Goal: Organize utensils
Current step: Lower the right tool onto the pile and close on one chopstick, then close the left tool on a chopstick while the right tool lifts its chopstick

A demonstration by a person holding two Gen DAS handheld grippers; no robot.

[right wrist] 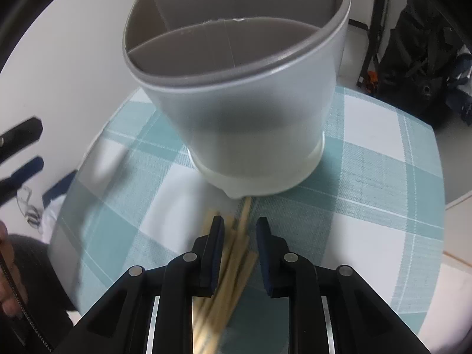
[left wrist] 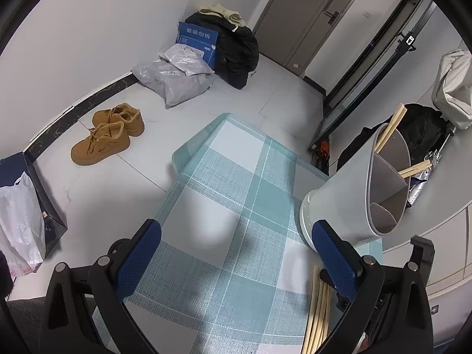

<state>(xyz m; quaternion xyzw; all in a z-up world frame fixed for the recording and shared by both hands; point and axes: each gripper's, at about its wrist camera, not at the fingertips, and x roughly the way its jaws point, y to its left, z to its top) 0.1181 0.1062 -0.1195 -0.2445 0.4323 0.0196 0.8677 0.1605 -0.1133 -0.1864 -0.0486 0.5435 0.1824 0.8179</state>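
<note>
A white utensil holder (left wrist: 339,200) with grey dividers stands on the teal checked tablecloth (left wrist: 221,177). Some wooden chopsticks (left wrist: 392,129) stick out of it. More loose chopsticks (left wrist: 318,309) lie on the cloth in front of it. My left gripper (left wrist: 239,250) is open over bare cloth, left of the holder, and holds nothing. In the right wrist view the holder (right wrist: 236,118) fills the top. My right gripper (right wrist: 240,233) points down over the loose chopsticks (right wrist: 236,253). Its jaws stand narrow around them, with a small gap at the right pad (right wrist: 265,244).
The table's far edge drops to a tiled floor with brown shoes (left wrist: 109,132), plastic bags (left wrist: 174,82) and a blue box (left wrist: 197,41). A black backpack (right wrist: 421,67) sits beyond the table. A hand (right wrist: 6,250) shows at the left edge.
</note>
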